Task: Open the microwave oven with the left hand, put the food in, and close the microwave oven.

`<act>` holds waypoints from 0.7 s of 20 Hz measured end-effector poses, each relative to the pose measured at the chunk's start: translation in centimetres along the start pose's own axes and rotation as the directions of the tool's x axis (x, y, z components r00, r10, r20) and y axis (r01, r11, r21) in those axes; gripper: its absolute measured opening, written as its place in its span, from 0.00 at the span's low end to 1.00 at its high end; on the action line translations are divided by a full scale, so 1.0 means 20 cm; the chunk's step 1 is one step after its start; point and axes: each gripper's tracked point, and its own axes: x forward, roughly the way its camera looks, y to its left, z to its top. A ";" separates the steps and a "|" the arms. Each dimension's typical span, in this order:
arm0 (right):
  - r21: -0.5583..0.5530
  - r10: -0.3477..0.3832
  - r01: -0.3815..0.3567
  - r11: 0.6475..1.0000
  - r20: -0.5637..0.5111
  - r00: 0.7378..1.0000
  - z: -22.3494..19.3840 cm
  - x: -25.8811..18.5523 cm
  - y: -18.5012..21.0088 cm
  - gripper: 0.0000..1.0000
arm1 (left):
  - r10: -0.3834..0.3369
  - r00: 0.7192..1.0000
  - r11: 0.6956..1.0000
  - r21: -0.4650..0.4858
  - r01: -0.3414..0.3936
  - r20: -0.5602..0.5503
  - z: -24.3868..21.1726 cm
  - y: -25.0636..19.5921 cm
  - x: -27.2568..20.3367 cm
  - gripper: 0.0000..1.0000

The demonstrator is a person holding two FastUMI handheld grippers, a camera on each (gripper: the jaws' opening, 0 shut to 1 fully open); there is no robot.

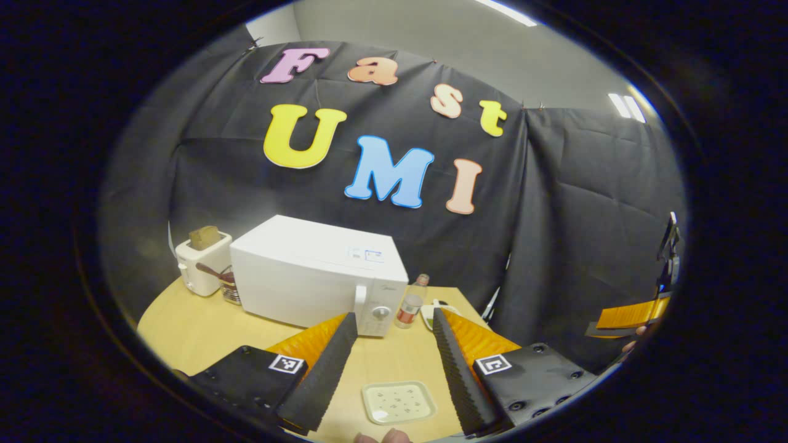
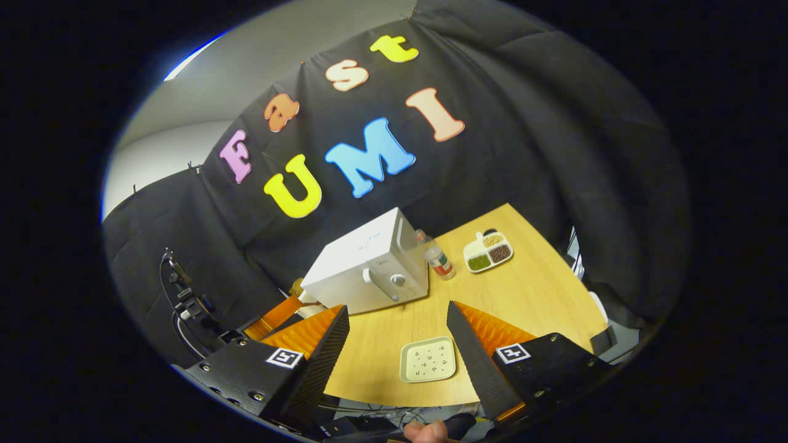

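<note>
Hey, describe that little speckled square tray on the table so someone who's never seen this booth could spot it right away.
Find the white microwave oven at the back of the round wooden table. Come forward from its door to the table's near edge: the small square tray lies flat there, alone. Unlike the divided dish of grains farther back, it is pale, undivided and dotted with dark specks.

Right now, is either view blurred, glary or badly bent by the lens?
Left gripper view: sharp, evenly lit; the microwave top shows a soft sheen, ceiling lights flare at the upper right. Right gripper view: sharp, tilted; fisheye curves the table edge; the tray casts barely any shadow.
</note>
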 end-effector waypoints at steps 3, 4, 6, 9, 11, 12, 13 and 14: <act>-0.128 -0.005 0.020 0.992 0.113 0.994 0.19 -0.15 -0.02 0.98 | 0.005 0.997 0.999 0.032 -0.008 0.077 0.22 -0.23 -0.24 0.86; -0.163 -0.009 0.034 0.986 0.149 0.989 0.25 -0.18 -0.01 0.98 | 0.006 0.993 0.999 0.038 -0.011 0.115 0.33 -0.29 -0.33 0.86; -0.212 0.006 0.041 0.976 0.214 0.977 0.36 -0.22 0.06 0.97 | -0.004 0.983 0.999 0.054 -0.006 0.182 0.50 -0.38 -0.49 0.86; -0.305 -0.005 0.122 0.944 0.358 0.934 0.58 -0.26 0.13 0.97 | -0.002 0.966 0.995 0.096 -0.024 0.257 0.67 -0.34 -0.64 0.86; -0.364 -0.024 0.189 0.912 0.412 0.911 0.64 -0.24 0.19 0.97 | 0.020 0.961 0.995 0.088 -0.046 0.276 0.71 -0.24 -0.67 0.82; -0.390 -0.024 0.204 0.898 0.419 0.908 0.63 -0.22 0.24 0.97 | 0.041 0.961 0.995 0.075 -0.064 0.274 0.71 -0.16 -0.69 0.86; -0.411 -0.024 0.214 0.886 0.420 0.907 0.62 -0.19 0.27 0.98 | 0.062 0.958 0.995 0.061 -0.082 0.281 0.72 -0.08 -0.69 0.82; -0.412 -0.035 0.229 0.882 0.427 0.904 0.62 -0.17 0.31 0.98 | 0.085 0.955 0.993 0.055 -0.105 0.286 0.73 0.00 -0.71 0.88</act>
